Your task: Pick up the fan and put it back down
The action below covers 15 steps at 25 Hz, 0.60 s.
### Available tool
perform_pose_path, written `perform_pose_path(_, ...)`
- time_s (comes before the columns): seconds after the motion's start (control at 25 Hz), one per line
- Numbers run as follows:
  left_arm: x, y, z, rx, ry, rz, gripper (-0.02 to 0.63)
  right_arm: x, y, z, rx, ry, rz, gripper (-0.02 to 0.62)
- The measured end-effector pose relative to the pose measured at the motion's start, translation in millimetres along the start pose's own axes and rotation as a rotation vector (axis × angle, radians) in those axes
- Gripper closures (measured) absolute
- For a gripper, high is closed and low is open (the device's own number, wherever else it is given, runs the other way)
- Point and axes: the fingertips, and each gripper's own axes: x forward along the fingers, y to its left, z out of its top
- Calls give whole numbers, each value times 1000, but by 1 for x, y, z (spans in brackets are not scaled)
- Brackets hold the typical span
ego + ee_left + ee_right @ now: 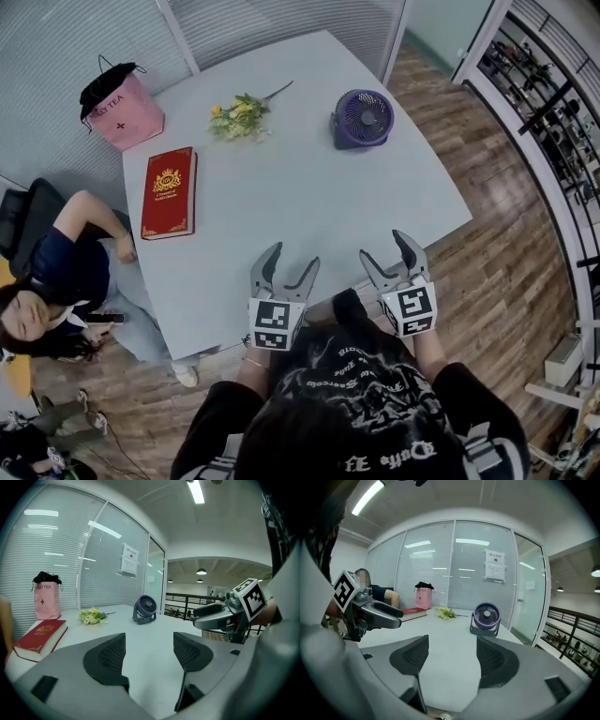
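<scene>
Since neither claw holds anything, the task looks as if it has not begun: the pick-up and the setting down both remain.

On the counter point(309, 197), a pink bag point(122, 108) stands at the far left corner. A red book point(170, 192) lies flat along the left edge, beside a seated person point(66, 272). A bunch of flowers point(239, 117) lies near the far edge.

The fan point(363, 119) stands upright on its base near the far right corner, its purple grille facing the near edge. Nothing touches it.

At the near edge the left claw point(292, 258) hovers with its jaws wide apart, only bare counter between them. The right claw point(385, 248) is just beside it, equally wide and empty. Both are well apart from the fan.

The right claw lies more nearly in line with the fan, which shows just right of centre in its own view. It seems the likelier one to reach across and close on the fan's body or stand.
</scene>
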Motion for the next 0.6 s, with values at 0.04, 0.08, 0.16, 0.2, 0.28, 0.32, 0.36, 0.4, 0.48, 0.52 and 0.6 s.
perform_pose_path(0.04, 0, 1, 2, 11, -6, 4, 278, -1, 1, 1, -6, -3, -4, 273)
perform_pose_path(0.08, 0, 1, 3, 18, -13, 5, 278, -2, 0, 1, -10, -6, -9, 290)
perform_pose_path(0.16, -1, -1, 7, 25, -26, 2, 293, -3, 0, 4, -14, -14, -19, 359)
perform_pose_path(0.2, -1, -3, 8, 29, -29, -1, 324, -4, -1, 5, -12, -18, -20, 399)
perform_pose_path(0.28, -2, -6, 9, 41, -28, -5, 391, -4, 0, 7, -9, -22, -19, 477)
perform_pose_path(0.32, -1, -6, 9, 49, -24, -4, 434, -4, 0, 7, -14, -19, -19, 504)
perform_pose_path(0.36, 0, -7, 9, 57, -21, -2, 469, -3, 0, 8, -21, -17, -19, 528)
perform_pose_path(0.4, 0, -7, 9, 62, -20, 2, 496, -3, 1, 9, -27, -15, -18, 545)
perform_pose_path(0.48, 1, -6, 8, 57, -23, 6, 569, 0, 1, 9, -31, -17, -16, 582)
perform_pose_path(0.52, 2, -6, 8, 49, -24, 4, 576, 1, 0, 8, -31, -16, -13, 586)
perform_pose_path(0.6, 3, -8, 8, 33, -27, -3, 584, 2, 0, 8, -27, -13, -5, 588)
